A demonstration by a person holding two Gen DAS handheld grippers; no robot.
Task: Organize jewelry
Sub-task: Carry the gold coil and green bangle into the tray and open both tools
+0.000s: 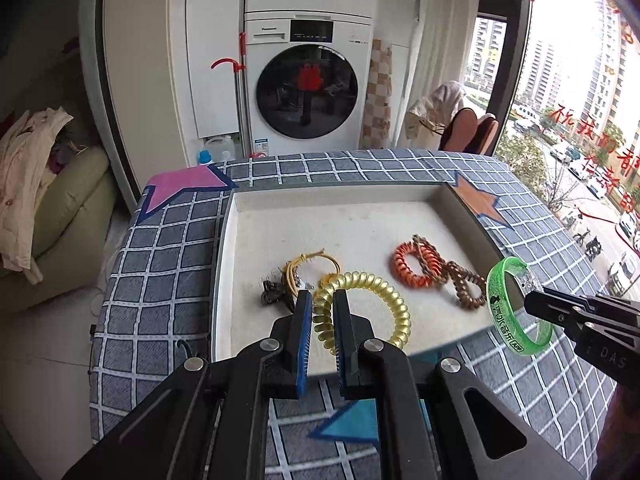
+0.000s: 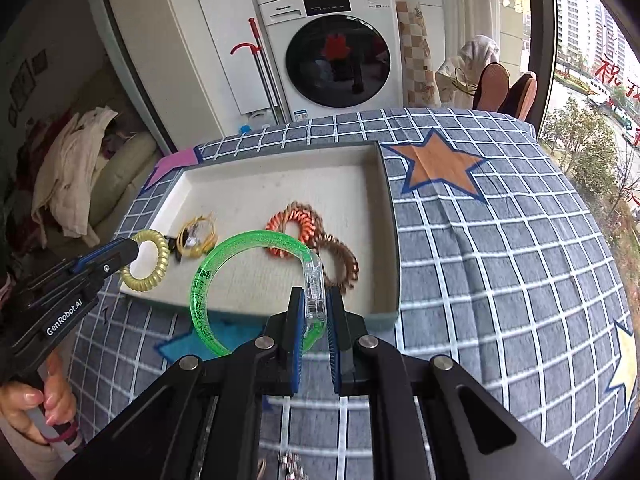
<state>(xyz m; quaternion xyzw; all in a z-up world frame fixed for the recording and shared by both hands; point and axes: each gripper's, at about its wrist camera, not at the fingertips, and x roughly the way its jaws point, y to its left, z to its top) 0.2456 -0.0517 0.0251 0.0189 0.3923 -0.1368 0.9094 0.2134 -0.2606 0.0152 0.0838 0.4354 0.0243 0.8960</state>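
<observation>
My left gripper [image 1: 322, 298] is shut on a gold spiral hair tie [image 1: 394, 304], held over the front left of the white tray [image 1: 280, 216]; both also show in the right wrist view [image 2: 138, 254], hair tie [image 2: 158, 268]. My right gripper [image 2: 316, 296] is shut on the clear clasp of a green glitter bangle [image 2: 200, 292], held above the tray's front edge [image 2: 384, 308]. In the left wrist view the bangle [image 1: 500, 316] and right gripper [image 1: 530, 300] are at the right. In the tray lie an orange spiral tie [image 1: 412, 268], a brown spiral tie [image 1: 466, 284] and a yellow cord bracelet with a dark charm [image 1: 292, 276].
The tray sits on a table with a grey checked cloth [image 2: 500, 260] bearing star patches [image 2: 436, 164]. A washing machine [image 1: 308, 88] stands behind the table, a sofa with clothes [image 1: 48, 184] at the left, a window [image 1: 580, 100] at the right. Small jewelry pieces [image 2: 288, 464] show at the bottom edge.
</observation>
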